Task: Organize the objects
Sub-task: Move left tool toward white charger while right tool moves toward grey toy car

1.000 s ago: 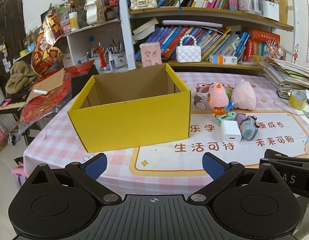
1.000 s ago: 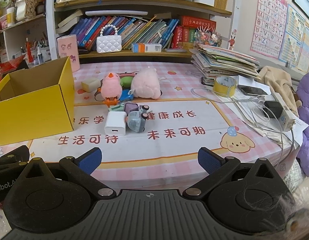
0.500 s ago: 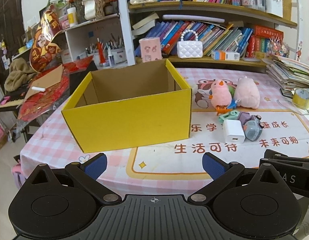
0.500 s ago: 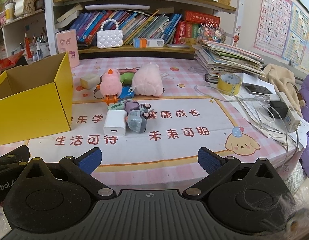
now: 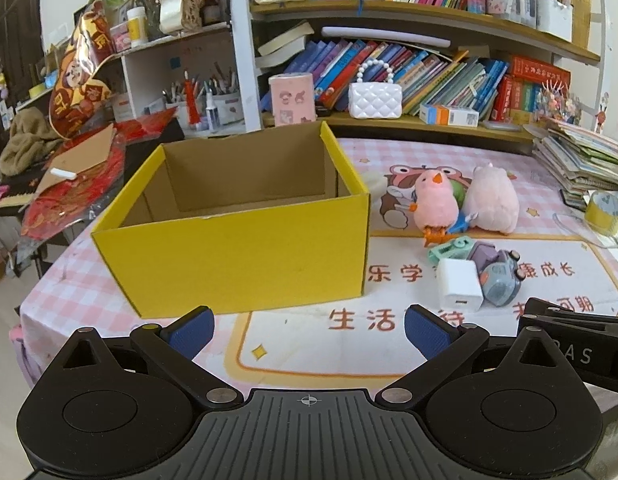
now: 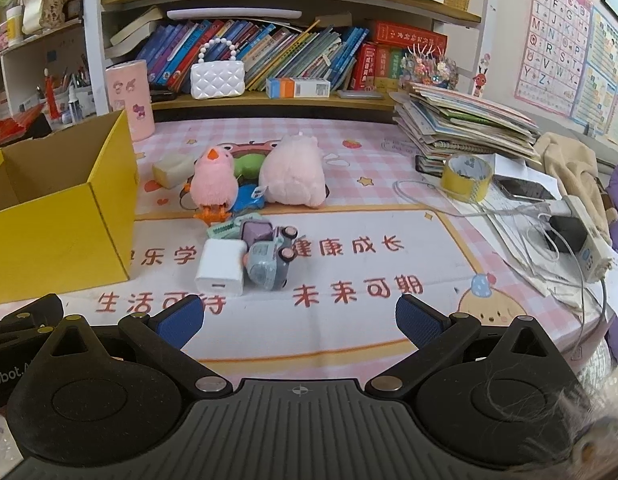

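**A:** Your jaws first. In the left wrist view your left gripper [image 5: 307, 330] stands spread wide with nothing between the blue pads. What lies ahead of it?

**B:** Straight ahead and a little left sits the yellow box [image 5: 245, 248], open at the top and, as far as you can see in, with nothing in it. The toy cluster lies off to the right: white charger [image 5: 459, 285] nearest, grey toy car [image 5: 499, 280] touching it, pink chick [image 5: 435, 204] and pink plush [image 5: 491, 200] behind.

**A:** And the right wrist view?

**B:** Your right gripper [image 6: 299, 318] is just as wide apart and holds nothing. Here the white charger [image 6: 223, 266] lies ahead, slightly left of the midline between the fingers, its long side running away from you towards the chick. The grey toy car [image 6: 269, 264] leans against its right side. The yellow box [image 6: 65, 224] stands further left.

**A:** So which hand is nearer?

**B:** Your right, I'd judge. The cluster sits nearly in front of it, while your left faces the box.
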`<control>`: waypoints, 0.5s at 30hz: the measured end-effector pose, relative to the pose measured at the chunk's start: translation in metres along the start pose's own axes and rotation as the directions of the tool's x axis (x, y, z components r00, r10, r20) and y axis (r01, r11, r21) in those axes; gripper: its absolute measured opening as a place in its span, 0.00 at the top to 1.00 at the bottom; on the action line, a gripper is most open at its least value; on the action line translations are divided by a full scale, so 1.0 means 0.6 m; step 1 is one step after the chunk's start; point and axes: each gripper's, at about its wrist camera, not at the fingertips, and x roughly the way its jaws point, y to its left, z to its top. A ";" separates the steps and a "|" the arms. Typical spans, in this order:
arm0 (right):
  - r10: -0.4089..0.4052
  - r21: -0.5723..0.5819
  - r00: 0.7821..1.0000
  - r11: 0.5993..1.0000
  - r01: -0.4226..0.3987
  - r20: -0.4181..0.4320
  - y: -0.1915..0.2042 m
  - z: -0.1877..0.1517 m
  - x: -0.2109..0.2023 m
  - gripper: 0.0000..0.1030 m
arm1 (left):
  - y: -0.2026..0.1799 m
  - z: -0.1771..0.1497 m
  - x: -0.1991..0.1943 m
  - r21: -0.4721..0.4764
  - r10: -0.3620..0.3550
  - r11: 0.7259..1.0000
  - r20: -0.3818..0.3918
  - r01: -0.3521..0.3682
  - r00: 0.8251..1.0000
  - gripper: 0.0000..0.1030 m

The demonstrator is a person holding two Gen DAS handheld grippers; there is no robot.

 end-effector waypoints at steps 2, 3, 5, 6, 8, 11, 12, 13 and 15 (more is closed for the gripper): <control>0.011 0.001 1.000 1.000 -0.011 -0.002 -0.006 0.008 0.011 0.00 | -0.004 0.005 0.007 -0.007 -0.007 1.000 -0.004 0.007 1.000 0.00; 0.018 0.003 1.000 1.000 -0.018 -0.003 -0.009 0.011 0.015 0.00 | -0.007 0.008 0.011 -0.012 -0.008 1.000 -0.007 0.008 1.000 0.00; 0.034 0.005 0.999 0.999 -0.034 -0.004 -0.016 0.018 0.025 0.00 | -0.012 0.013 0.019 -0.021 0.006 1.000 -0.012 -0.006 1.000 0.00; 0.042 0.005 0.999 0.999 -0.042 -0.004 -0.019 0.022 0.030 0.00 | -0.013 0.015 0.022 -0.027 0.013 1.000 -0.014 -0.014 1.000 0.00; 0.061 0.002 0.998 0.998 -0.061 -0.003 -0.025 0.031 0.041 0.00 | -0.017 0.020 0.029 -0.042 0.019 0.999 -0.018 -0.020 1.000 0.00; 0.091 -0.006 0.996 0.996 -0.091 -0.002 -0.034 0.044 0.057 0.00 | -0.025 0.026 0.039 -0.062 0.027 0.998 -0.028 -0.029 0.999 0.00; 0.101 -0.009 0.995 0.995 -0.101 -0.002 -0.037 0.048 0.062 0.00 | -0.027 0.028 0.042 -0.069 0.025 0.997 -0.030 -0.027 0.999 0.00; 0.115 -0.013 0.993 0.993 -0.115 -0.002 -0.039 0.052 0.067 0.01 | -0.029 0.030 0.045 -0.079 0.020 0.997 -0.029 -0.023 0.999 0.00; 0.131 -0.022 0.991 0.991 -0.131 -0.003 -0.045 0.060 0.080 0.04 | -0.032 0.033 0.049 -0.106 0.018 0.994 -0.031 -0.021 0.999 0.00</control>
